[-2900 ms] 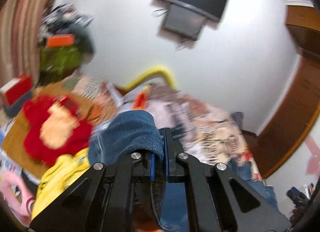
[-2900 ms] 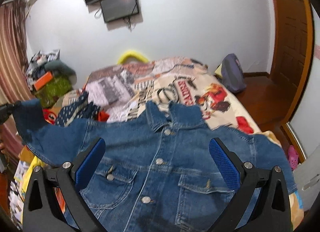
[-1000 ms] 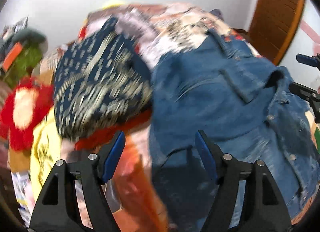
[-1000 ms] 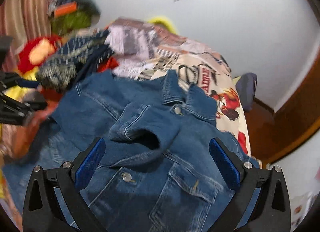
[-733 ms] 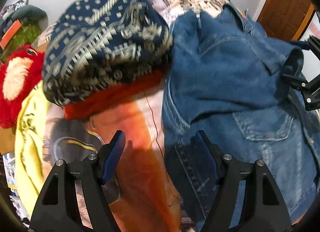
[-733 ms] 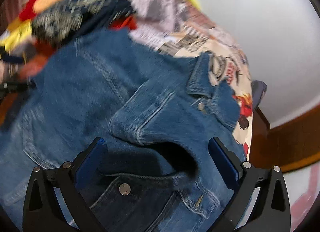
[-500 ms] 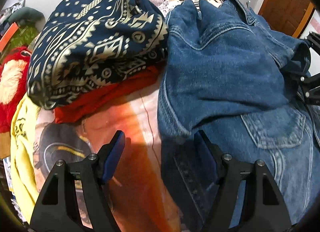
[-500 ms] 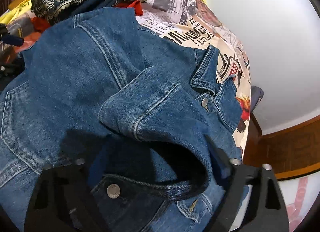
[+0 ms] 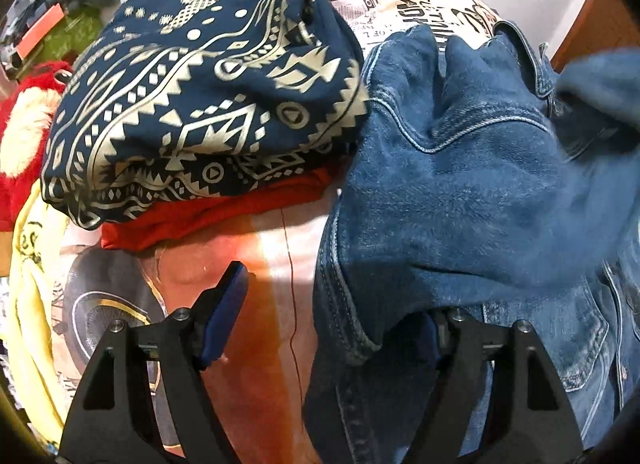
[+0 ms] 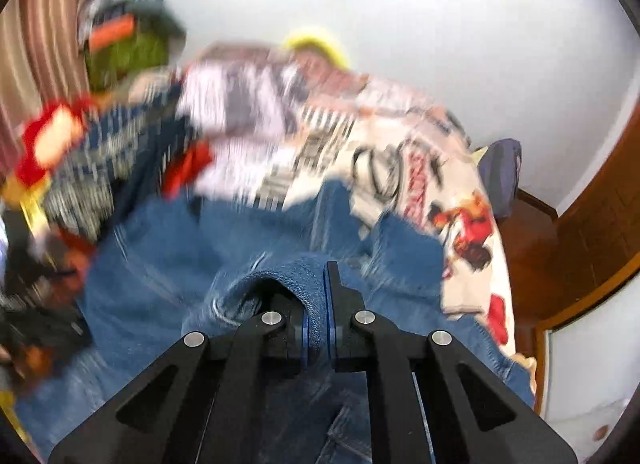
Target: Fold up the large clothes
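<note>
A blue denim jacket (image 9: 460, 192) lies on the bed, one sleeve folded across its front. My left gripper (image 9: 328, 324) is open low over the bed, its right finger tucked under the jacket's left edge. In the right wrist view my right gripper (image 10: 318, 328) is shut on a fold of the denim jacket (image 10: 200, 248) and holds it above the rest of the garment. That view is blurred by motion.
A folded navy patterned garment (image 9: 208, 104) lies on a red one (image 9: 208, 216) left of the jacket. A red plush toy (image 9: 20, 132) and yellow cloth (image 9: 28, 276) sit at the far left. A printed bedspread (image 10: 400, 168) covers the bed; a wooden door (image 10: 592, 216) stands right.
My right gripper has closed on a fold of the jacket and is swinging upward. My left gripper has dropped closer to the jacket's left edge and stays open.
</note>
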The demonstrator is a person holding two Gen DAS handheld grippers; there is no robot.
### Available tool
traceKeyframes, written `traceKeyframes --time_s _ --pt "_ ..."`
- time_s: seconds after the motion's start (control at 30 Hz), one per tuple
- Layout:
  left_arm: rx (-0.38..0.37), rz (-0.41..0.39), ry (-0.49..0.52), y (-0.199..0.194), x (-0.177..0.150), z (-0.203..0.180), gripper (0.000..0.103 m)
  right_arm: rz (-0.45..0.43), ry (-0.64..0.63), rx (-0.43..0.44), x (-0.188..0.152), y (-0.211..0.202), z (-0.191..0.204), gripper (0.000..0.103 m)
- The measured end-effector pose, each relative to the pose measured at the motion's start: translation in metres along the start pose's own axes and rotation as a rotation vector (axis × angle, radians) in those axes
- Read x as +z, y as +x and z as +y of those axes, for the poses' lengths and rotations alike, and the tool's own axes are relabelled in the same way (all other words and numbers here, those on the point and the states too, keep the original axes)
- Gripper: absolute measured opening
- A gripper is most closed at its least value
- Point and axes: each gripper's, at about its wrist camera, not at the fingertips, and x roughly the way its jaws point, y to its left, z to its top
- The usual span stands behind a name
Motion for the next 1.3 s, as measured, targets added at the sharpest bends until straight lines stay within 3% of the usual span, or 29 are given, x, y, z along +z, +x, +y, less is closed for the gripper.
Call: traceKeyframes --time_s 0.07,0.13,0.27,0.37,0.5,0.7,0.8,0.9,1.07,1.3 --pt "0.016 -0.012 0.027 -0.002 0.004 -0.007 0.076 -0.067 0.033 0.000 0.013 -0.027 -0.014 0.006" --pt "0.025 -0.055 0.055 -0.009 0.008 -0.015 0.090 -0.117 0.062 -0.004 0.021 -0.046 -0.024 0.006" --pt "0.063 -0.105 0.069 -0.013 0.013 -0.024 0.092 -0.148 0.148 0.011 0.013 -0.059 -0.045 0.006" --pt "0.084 -0.073 0.058 -0.001 0.016 -0.023 0.092 -0.096 0.226 0.021 -0.010 -0.041 -0.061 0.006" --pt "0.049 -0.035 -0.018 0.015 0.014 -0.005 0.094 0.015 0.369 0.076 -0.055 -0.013 -0.092 0.007" --pt "0.063 -0.025 -0.026 0.024 0.010 -0.004 0.095 0.188 0.602 0.159 -0.141 0.020 -0.133 0.046" --pt "0.101 -0.038 0.011 0.025 0.014 -0.015 0.095 0.249 0.564 0.131 -0.165 0.020 -0.130 0.049" --pt "0.097 -0.037 0.010 0.030 0.020 -0.016 0.096 0.260 0.527 0.067 -0.173 0.013 -0.123 0.051" --pt "0.065 -0.023 -0.033 0.028 0.013 -0.004 0.097 0.232 0.589 0.005 -0.189 -0.003 -0.137 0.054" --pt "0.069 -0.017 0.021 0.006 -0.001 -0.006 0.096 0.257 0.625 0.031 -0.205 -0.014 -0.157 0.054"
